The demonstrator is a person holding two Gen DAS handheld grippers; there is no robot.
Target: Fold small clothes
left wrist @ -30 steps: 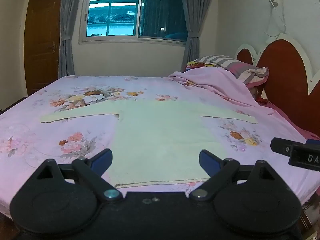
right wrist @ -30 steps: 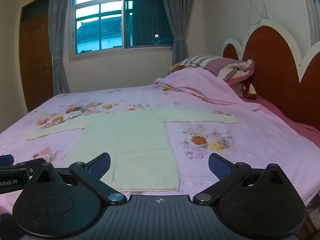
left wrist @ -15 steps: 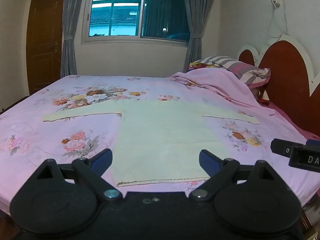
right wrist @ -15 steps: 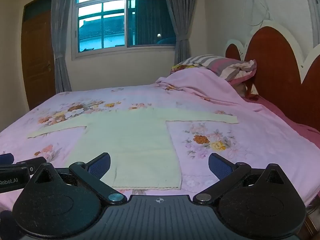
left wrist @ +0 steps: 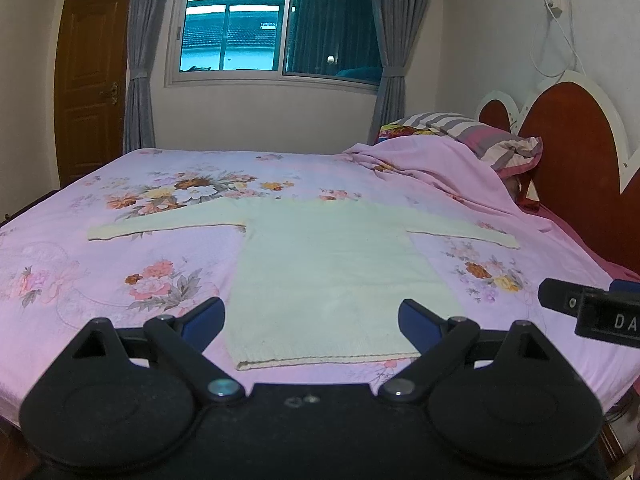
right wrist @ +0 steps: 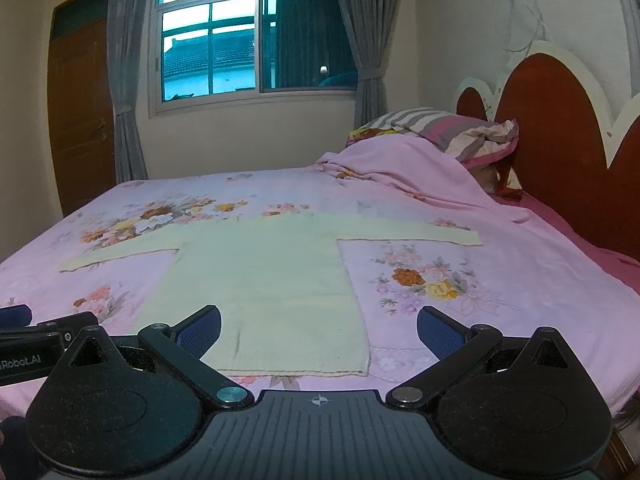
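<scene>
While the left wrist view looked across the bed (left wrist: 60, 248), the left hand-held gripper (left wrist: 312, 316) hung with its jaws spread wide and empty above the hem of a pale yellow sweater (left wrist: 332, 272), which lay flat with both sleeves stretched out. From the right wrist view, the right hand-held gripper (right wrist: 319, 326) was likewise spread and empty near the sweater's right hem corner. A neat fold likely called for pinching each sleeve cuff first and drawing it across the body.

Pale walls, window (left wrist: 276, 28) with grey curtains (left wrist: 140, 60) – wooden door (left wrist: 90, 92) left (closed), red headboard (right wrist: 560, 140) right.
</scene>
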